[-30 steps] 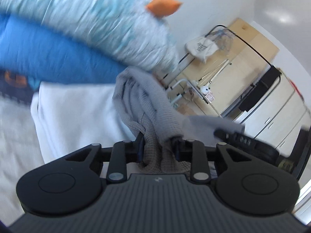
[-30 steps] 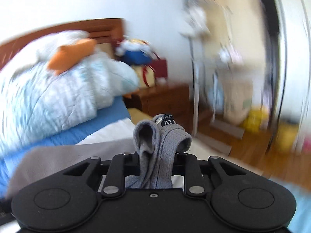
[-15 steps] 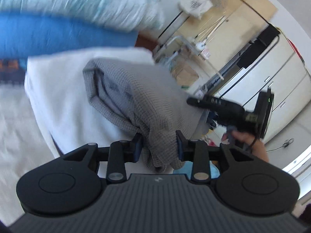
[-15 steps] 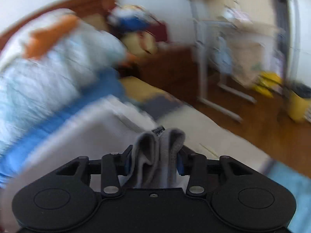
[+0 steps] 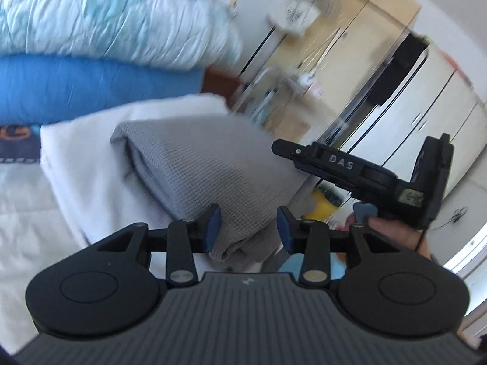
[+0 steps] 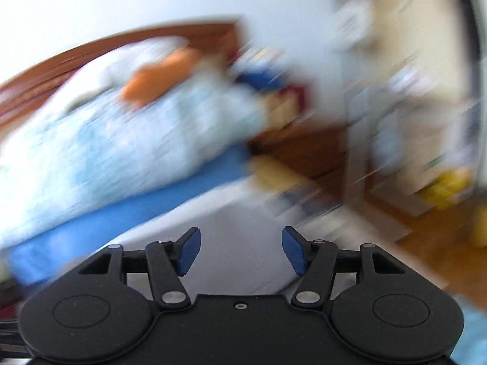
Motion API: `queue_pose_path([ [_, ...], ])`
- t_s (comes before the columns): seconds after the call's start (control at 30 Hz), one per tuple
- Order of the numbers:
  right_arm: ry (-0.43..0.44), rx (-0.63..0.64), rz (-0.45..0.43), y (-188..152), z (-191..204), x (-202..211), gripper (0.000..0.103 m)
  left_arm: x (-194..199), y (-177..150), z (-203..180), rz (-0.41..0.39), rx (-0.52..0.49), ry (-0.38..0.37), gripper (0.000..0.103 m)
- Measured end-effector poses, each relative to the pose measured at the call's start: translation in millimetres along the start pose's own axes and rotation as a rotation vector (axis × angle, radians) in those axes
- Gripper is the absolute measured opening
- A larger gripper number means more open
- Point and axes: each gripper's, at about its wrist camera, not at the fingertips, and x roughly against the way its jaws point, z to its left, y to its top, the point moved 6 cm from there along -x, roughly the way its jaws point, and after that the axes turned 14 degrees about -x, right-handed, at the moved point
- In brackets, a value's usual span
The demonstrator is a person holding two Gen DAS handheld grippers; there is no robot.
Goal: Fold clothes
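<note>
Released, grey garment lies folded on white sheet; both hand-held grippers gape.

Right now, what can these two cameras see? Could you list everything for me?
Grey garment: one, grey waffle knit, folded on the white sheet, an end between the left claw's pads.
White sheet: one, white, under the garment.
Blue bedding: one, blue, behind the sheet.
Quilt: one, pale blue-white, atop the blue bedding.
Orange item: one, blurred, on the quilt.
Headboard: one, brown wood.
Wardrobe: white and beige, right.
Left claw: black, blue pads, open.
Right claw: black, open, empty.
Hand: holding the right claw.
</note>
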Motion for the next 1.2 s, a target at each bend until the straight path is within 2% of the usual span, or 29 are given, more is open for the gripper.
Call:
queue_pose_path([
  [0.1,-0.065,-0.022,0.042,-23,-16,-16,0.065,-3,-4,2,0.015,0.042,-0.045,0.039],
  [0.2,-0.094,0.034,-0.029,-41,-18,-11,0.066,-13,-12,-4,0.059,0.0,-0.011,0.039],
  [0.27,-0.092,-0.011,-0.052,-44,-24,-11,0.066,-15,-14,-8,0.072,-0.024,0.012,0.04],
  [0.37,-0.143,-0.05,-0.113,-53,-26,-6,0.068,-11,-12,-11,0.085,0.005,0.026,0.043],
  [0.4,-0.184,-0.078,-0.131,-56,-25,0,0.071,-9,-11,-14,0.085,-0.009,0.032,0.055],
  [0.43,-0.225,-0.107,-0.15,-59,-25,7,0.087,-6,-12,-19,0.089,-0.037,0.039,0.063],
  [0.47,-0.265,-0.135,-0.168,-62,-25,14,0.096,-5,-13,-24,0.103,-0.073,0.056,0.081],
  [0.5,-0.259,-0.174,-0.194,-66,-26,29,0.096,-6,-15,-29,0.128,-0.112,0.087,0.091],
  [0.53,-0.253,-0.212,-0.219,-71,-28,44,0.096,-6,-16,-34,0.148,-0.148,0.12,0.091],
  [0.6,-0.299,-0.232,-0.239,-78,-31,76,0.096,-4,-17,-43,0.164,-0.196,0.156,0.091],
  [0.77,-0.379,-0.233,-0.26,-87,-25,150,0.096,10,-15,-61,0.183,-0.239,0.162,0.097],
  [0.87,-0.403,-0.219,-0.273,-94,-9,187,0.096,18,-8,-78,0.263,-0.232,0.189,0.097],
  [0.93,-0.419,-0.209,-0.281,-98,1,212,0.096,35,-3,-97,0.251,-0.276,0.174,0.097],
  [1.0,-0.435,-0.2,-0.289,-102,12,236,0.096,51,-2,-118,0.228,-0.36,0.153,0.103],
  [1.07,-0.451,-0.19,-0.297,-106,23,261,0.096,66,-4,-136,0.227,-0.445,0.153,0.103],
  [1.2,-0.476,-0.175,-0.28,-116,40,297,0.096,93,-16,-162,0.252,-0.515,0.137,0.103],
])
